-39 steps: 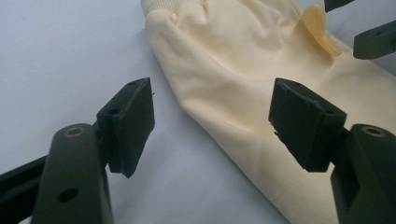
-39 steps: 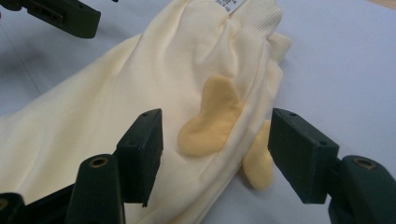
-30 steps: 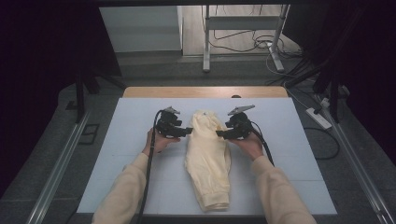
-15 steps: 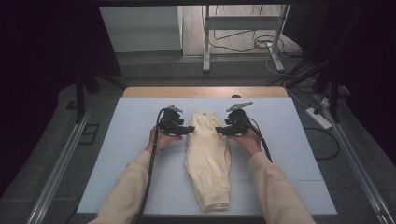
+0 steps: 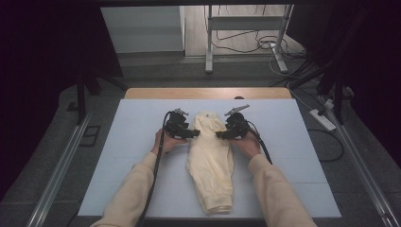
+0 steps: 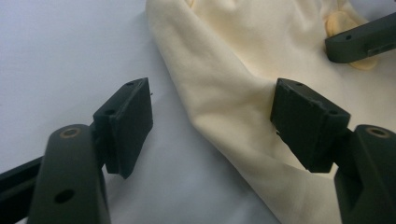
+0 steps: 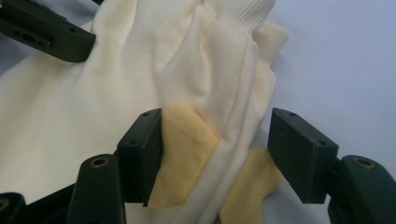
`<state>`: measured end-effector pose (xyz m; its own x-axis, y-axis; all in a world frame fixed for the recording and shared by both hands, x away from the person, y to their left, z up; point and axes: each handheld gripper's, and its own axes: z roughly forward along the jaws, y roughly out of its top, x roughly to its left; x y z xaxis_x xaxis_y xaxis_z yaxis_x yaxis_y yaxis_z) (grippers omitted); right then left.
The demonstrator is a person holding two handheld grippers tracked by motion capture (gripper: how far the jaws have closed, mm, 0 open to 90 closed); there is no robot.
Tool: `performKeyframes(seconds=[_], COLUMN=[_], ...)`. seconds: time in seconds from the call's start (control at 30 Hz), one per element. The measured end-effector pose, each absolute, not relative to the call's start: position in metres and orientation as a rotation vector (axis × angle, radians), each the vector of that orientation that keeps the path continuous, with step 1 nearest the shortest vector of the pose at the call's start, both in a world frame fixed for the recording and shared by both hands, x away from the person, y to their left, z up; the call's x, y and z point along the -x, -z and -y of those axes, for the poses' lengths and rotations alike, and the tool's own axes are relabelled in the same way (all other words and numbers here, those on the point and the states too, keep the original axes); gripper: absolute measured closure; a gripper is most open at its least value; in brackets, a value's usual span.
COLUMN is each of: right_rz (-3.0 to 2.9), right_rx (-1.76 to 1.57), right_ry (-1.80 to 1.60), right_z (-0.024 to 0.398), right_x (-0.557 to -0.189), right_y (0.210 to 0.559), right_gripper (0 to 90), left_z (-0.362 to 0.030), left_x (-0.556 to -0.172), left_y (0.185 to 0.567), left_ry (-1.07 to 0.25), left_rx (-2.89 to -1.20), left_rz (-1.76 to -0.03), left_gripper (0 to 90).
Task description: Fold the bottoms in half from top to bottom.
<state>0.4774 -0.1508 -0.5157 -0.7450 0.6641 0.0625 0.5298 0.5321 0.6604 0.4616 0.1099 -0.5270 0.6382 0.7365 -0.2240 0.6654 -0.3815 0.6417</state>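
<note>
Barely shifted since a second ago: right gripper (image 5: 221, 135) nudged slightly inward and down toward the garment's far end, left gripper (image 5: 195, 134) parked much as before at the opposite edge, cream garment (image 5: 211, 163) lying unchanged in its long folded strip down the middle of the pale blue mat (image 5: 293, 165). Now straddling cloth on both sides, not pinching it. Left gripper (image 6: 212, 114) standing wide, one pad on the bare mat, the other over the garment's (image 6: 243, 74) side fold, nothing pressed between them. Right gripper (image 7: 215, 156) likewise parted, a bunched ridge of fabric (image 7: 210, 79) with a yellow patch (image 7: 184, 140) rising between the pads, one pad touching or nearly touching that patch, the other well clear. Probably soft, light and limp to handle: no stiffness to lift by, likely to sag, stretch and slide over itself, layers apt to separate if only the top one is caught. Best taken at the doubled side folds near the ribbed far end (image 7: 243, 14), deep enough to trap every layer, both sides at matching height so the strip comes up level rather than twisting.
</note>
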Motion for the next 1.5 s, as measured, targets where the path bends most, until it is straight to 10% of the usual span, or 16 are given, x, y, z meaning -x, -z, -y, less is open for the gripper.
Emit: performKeyframes(seconds=[0.5, 0.83, 1.2, 1.5], right_rz=[-2.582, -2.591, -2.642, -2.635], right_rx=[-1.026, -1.001, -0.963, -0.897], right_ry=[-0.998, -1.002, -1.056, -1.053], right_z=[0.1495, 0.1466, 0.1462, 0.1459], right_x=[-0.4799, -0.4783, -0.4766, -0.4728], right_y=[0.5217, 0.5222, 0.5213, 0.5167], right_gripper=[34.1, 35.7, 61.6, 70.8], left_z=[-0.1044, -0.1025, -0.1031, -0.1022], left_x=[-0.4633, -0.4626, -0.4613, -0.4575], left_y=[0.5327, 0.5331, 0.5334, 0.5252], left_ry=[-0.11, -0.08, -0.031, -0.071], left_rx=[-2.165, -2.156, -2.148, -2.158], left_rz=[-1.083, -1.053, -1.033, -1.007], left_gripper=[28.6, 45.5, 75.0, 80.0])
